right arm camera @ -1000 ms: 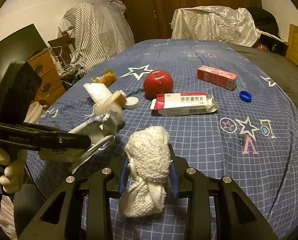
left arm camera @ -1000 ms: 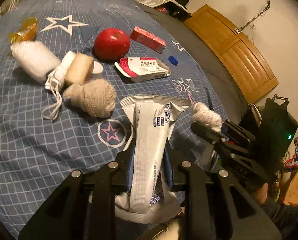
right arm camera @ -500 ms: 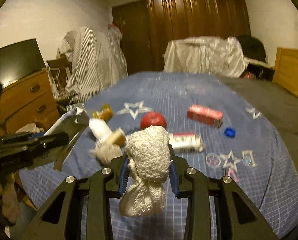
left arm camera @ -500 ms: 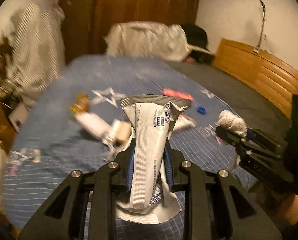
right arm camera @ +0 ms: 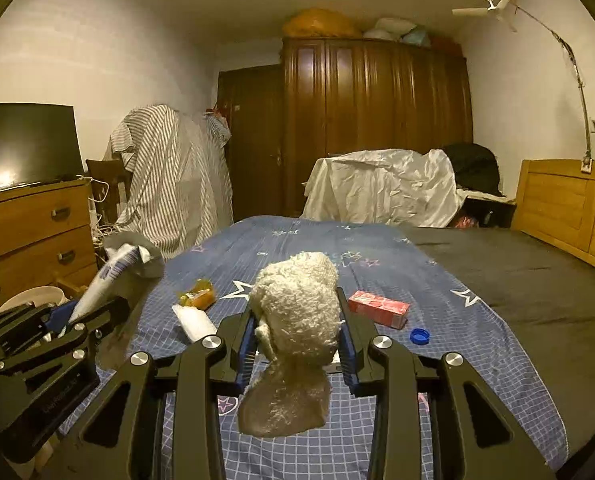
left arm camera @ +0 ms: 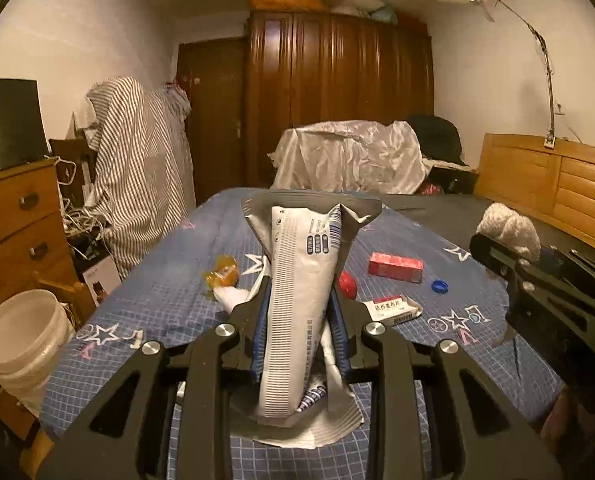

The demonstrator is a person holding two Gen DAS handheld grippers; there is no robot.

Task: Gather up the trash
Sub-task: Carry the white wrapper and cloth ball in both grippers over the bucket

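My left gripper (left arm camera: 299, 314) holds a crumpled silver-and-white foil wrapper (left arm camera: 301, 272) upright above the blue bed cover (left arm camera: 165, 300). Its pads still press the wrapper while the jaws are opening slightly. My right gripper (right arm camera: 297, 328) is shut on a wad of white cloth (right arm camera: 297, 304), whose tail hangs below the fingers. Each gripper shows in the other's view: the right one (left arm camera: 493, 252) with the wad (left arm camera: 509, 228) at the right edge, the left one (right arm camera: 97, 312) with the wrapper (right arm camera: 115, 268) at the left. Both are lifted off the bed.
On the bed lie a red box (left arm camera: 395, 266), a red apple (left arm camera: 347, 285), a blue cap (left arm camera: 440, 286), a medicine box (left arm camera: 393, 311) and an orange wrapper (left arm camera: 221, 274). A white bucket (left arm camera: 21, 332) stands by the wooden dresser (left arm camera: 13, 220) on the left.
Both grippers have risen and tilted up from looking down at the bed to nearly level, so the room shows. The wrapper and the wad stay in their grips.
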